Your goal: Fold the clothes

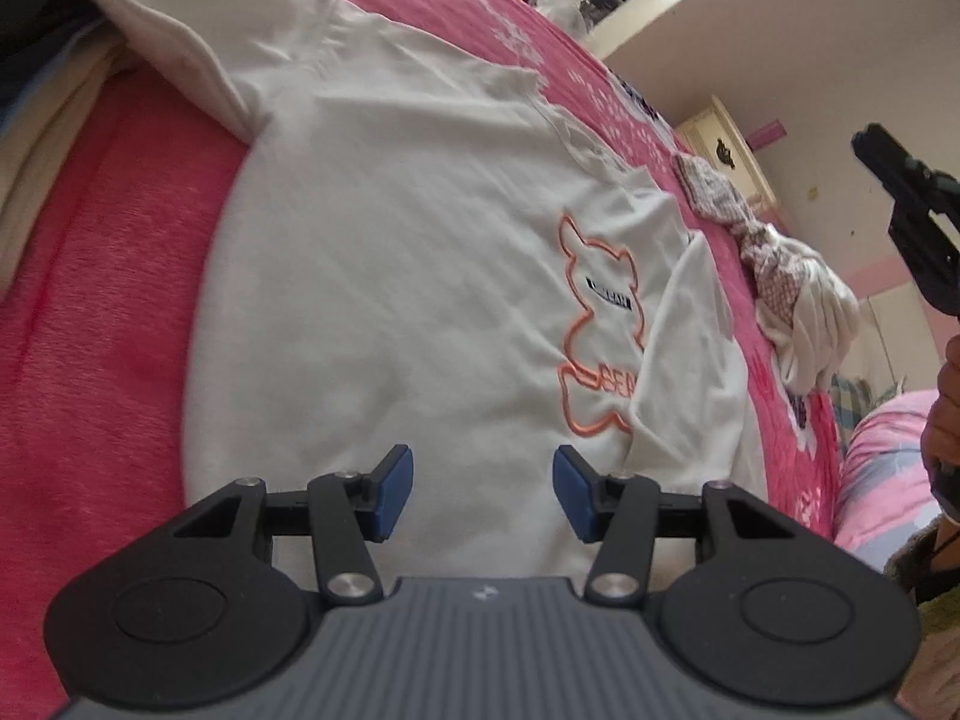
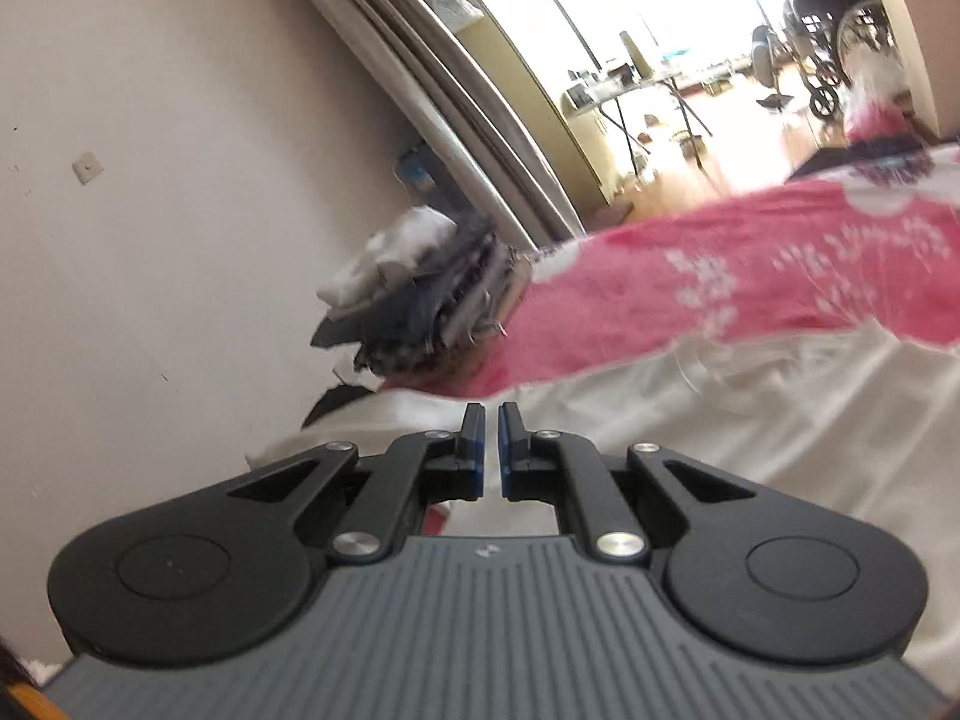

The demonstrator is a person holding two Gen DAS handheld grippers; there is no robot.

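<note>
- White T-shirt (image 1: 390, 252) lies flat on the bed's pink blanket (image 1: 120, 312), front up, orange bear outline print (image 1: 600, 330) at about 3 o'clock of the shirt's middle in the left wrist view.
- One sleeve (image 1: 690, 372) is folded in over the body, covering the edge of the print; the other sleeve (image 1: 174, 42) lies out at 11 o'clock.
- Left tool (image 1: 483, 492): fingers wide apart, blue pads (image 1: 396, 492) clear, nothing held; it hangs over the shirt's near edge.
- Right tool (image 2: 487, 450): fingers nearly together, thin gap left between the pads; nothing visibly in the gap. It sits low over white fabric (image 2: 750, 420) at the bed edge; contact with the cloth cannot be told.
- Right tool also shows at 3 o'clock in the left wrist view, off the shirt, well apart from the left tool.
- Small bundle of patterned and white cloth (image 1: 792, 300) on the blanket past the shirt, at 2 o'clock.
- Stack of folded dark and white clothes (image 2: 420, 294) at the wall (image 2: 150, 150), 11 o'clock in the right wrist view, blurred.
</note>
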